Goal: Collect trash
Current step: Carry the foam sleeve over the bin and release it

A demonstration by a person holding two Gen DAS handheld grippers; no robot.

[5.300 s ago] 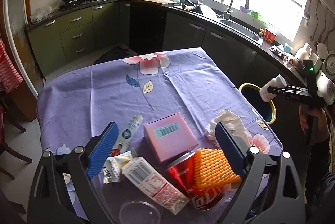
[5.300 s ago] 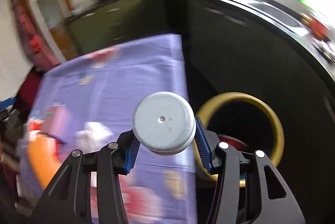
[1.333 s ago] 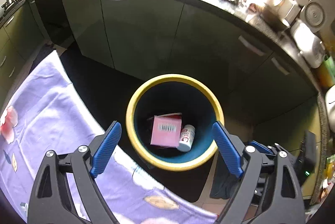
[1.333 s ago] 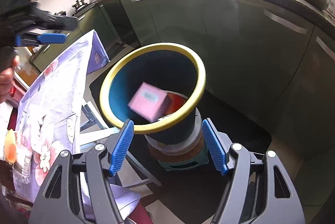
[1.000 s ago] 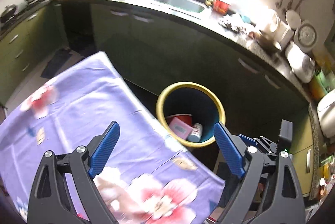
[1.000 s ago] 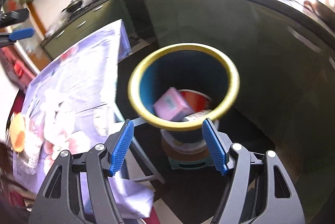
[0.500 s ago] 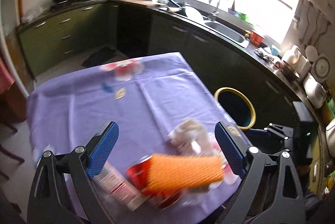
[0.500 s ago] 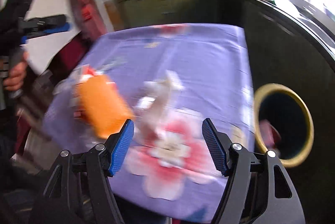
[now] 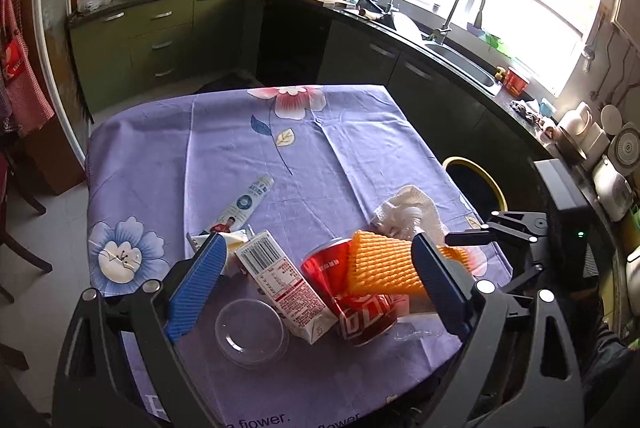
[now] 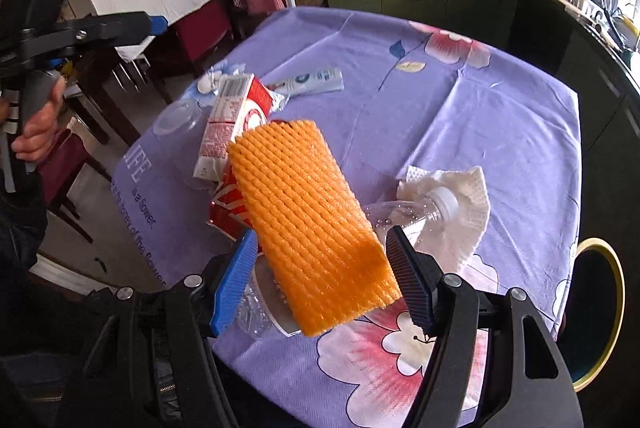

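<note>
The right gripper [image 10: 320,278] is spread wide, and the near end of the orange foam net [image 10: 310,224] is framed between its blue pads [image 10: 234,282]; whether the pads touch the net cannot be told, and nothing is clamped. The left gripper [image 9: 316,284] is also held wide apart with nothing between its jaws, above the near edge of the table.

Half a second ago both views were blurred by motion; now they are sharp, and the right gripper has been brought much closer to the net. About a second ago both grippers were pointed down at the yellow-rimmed trash bin [image 9: 476,180], where a pink box and a white bottle were seen inside; now the bin is seen only at the right side, beside the table and partly hidden by its edge.

On the purple flowered tablecloth [image 9: 248,148] the remaining trash is gathered near the front edge. The foam net lies over a red can [image 9: 352,292]. A milk carton [image 9: 280,284] is just beside the can, and a clear plastic lid [image 9: 250,332] is near the carton. A clear plastic bottle [image 10: 416,212] rests on a crumpled white tissue [image 10: 460,204]. A flattened white tube [image 9: 242,206] lies further in.
</note>
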